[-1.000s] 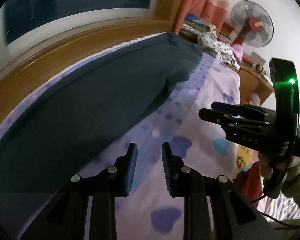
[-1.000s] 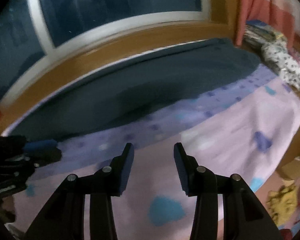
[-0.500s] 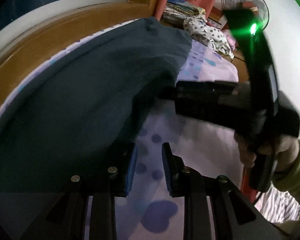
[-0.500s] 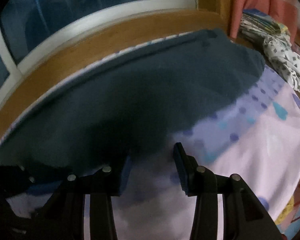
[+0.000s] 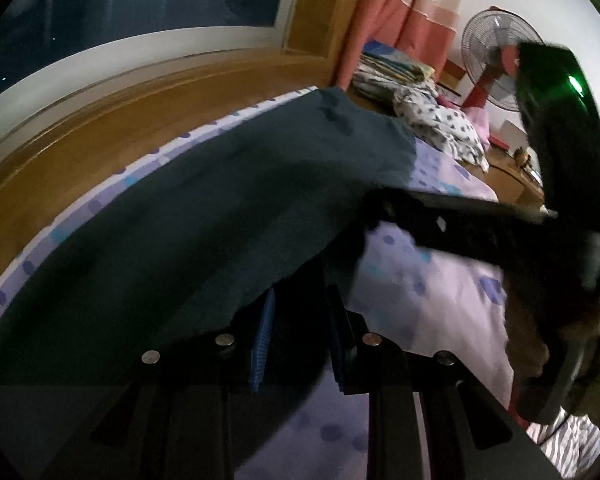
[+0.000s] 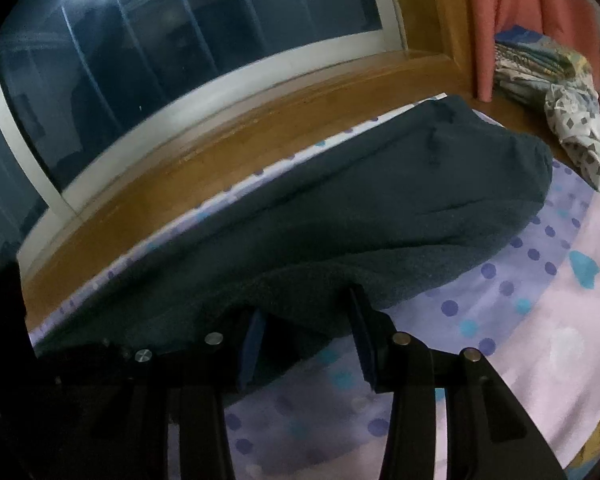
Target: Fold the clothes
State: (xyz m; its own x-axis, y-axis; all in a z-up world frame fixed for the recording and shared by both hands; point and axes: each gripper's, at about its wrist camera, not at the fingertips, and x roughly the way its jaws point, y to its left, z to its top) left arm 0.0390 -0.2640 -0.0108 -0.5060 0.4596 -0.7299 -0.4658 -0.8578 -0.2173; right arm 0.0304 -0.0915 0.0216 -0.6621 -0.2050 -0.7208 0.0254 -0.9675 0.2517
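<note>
Blue ribbed pads line both pairs of tongs, and both sit at the near hem of a dark teal garment (image 6: pixel 340 216). The left gripper (image 5: pixel 300 320) has its jaws parted by a moderate gap; the lifted hem drapes over and between the tips, so that I cannot tell whether cloth is actually pinched. The right gripper (image 6: pixel 306 320) is spread wider, its jaws standing either side of a fold of the same hem, which sags into the gap; nothing shows it closed on the fabric. From the left wrist view the right gripper (image 5: pixel 460 224) reaches in from the side, its tips under the raised edge just beside the left one, which fits a two-point hold along one edge so the cloth rises evenly.

The garment itself lies spread lengthwise across the far side of the bed, on a lilac bedsheet (image 6: pixel 540 320) printed with dots and hearts, its far edge close along the wooden window ledge (image 6: pixel 260 140). Only the near hem is raised off the sheet; the rest lies flat.

Beyond the bed's end lie a crumpled patterned cloth (image 5: pixel 440 128) and a stack of folded linens (image 5: pixel 388 68), with a standing fan (image 5: pixel 496 68) and pink curtain (image 5: pixel 400 12) behind.
</note>
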